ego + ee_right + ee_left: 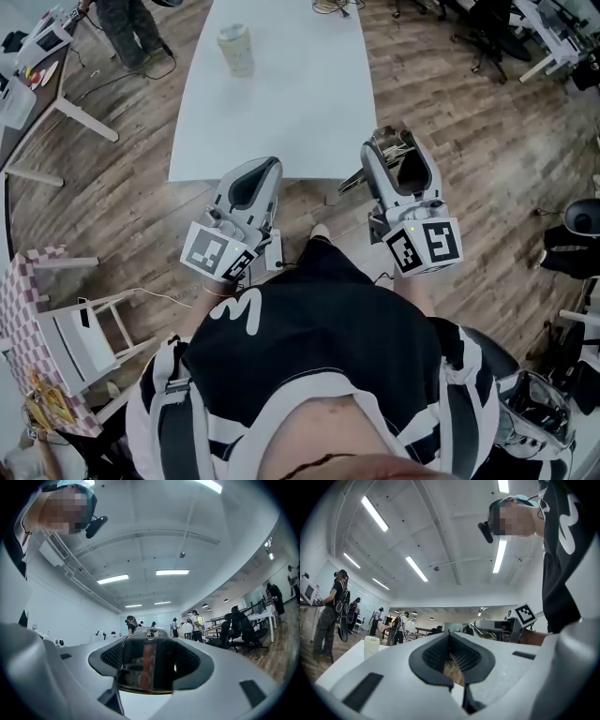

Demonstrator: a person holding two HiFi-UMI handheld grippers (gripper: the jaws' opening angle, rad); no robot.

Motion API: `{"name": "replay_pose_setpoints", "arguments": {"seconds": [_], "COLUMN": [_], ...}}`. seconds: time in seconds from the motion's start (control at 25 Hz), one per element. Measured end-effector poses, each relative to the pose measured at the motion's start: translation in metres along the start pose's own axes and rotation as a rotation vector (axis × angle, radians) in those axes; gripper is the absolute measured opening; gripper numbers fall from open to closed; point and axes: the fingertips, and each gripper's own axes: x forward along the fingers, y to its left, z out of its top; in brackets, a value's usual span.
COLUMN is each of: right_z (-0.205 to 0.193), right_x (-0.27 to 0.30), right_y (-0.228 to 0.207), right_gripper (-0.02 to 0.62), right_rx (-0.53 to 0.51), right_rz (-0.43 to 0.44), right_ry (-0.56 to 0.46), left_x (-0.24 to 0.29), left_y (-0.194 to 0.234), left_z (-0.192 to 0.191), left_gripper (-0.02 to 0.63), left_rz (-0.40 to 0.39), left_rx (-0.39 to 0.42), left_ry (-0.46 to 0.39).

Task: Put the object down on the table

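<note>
Right tongs (150,644) clamped a shiny can (143,667) by its sides; left tongs (450,641) were closed, empty. Can judged light, dentable and slippery.

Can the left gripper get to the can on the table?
Probably, with a stretch. The left gripper is empty, jaws together, and the table lies bare between it and the can, which stands far up it.

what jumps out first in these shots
The right tongs, by the near right corner of the long white table, are clamped on a dark shiny container with a red stripe. A pale cylindrical cup stands alone at the table's far end. The left tongs are closed on nothing.
</note>
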Motion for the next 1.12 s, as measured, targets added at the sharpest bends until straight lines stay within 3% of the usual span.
{"name": "replay_pose_setpoints", "arguments": {"seconds": [0.28,0.52,1.12], "right_z": [0.001,-0.006,-0.011], "right_x": [0.058,0.084,0.105], "right_y": [-0.059,-0.089,-0.092], "right_gripper": [0.302,0.302,0.302], "right_rx": [0.006,0.025,0.035], "right_rz": [0.047,0.091,0.171], "right_ry": [0.015,0.027,0.041], "left_x": [0.077,0.113,0.129], "left_y": [0.035,0.045,0.049], "left_z": [0.002,-0.005,0.001], "left_gripper": [0.005,0.005,0.005], "left_rz": [0.045,0.079,0.102], "left_rx": [0.016,0.026,0.05], "left_ry": [-0.037,-0.037,-0.043]}}
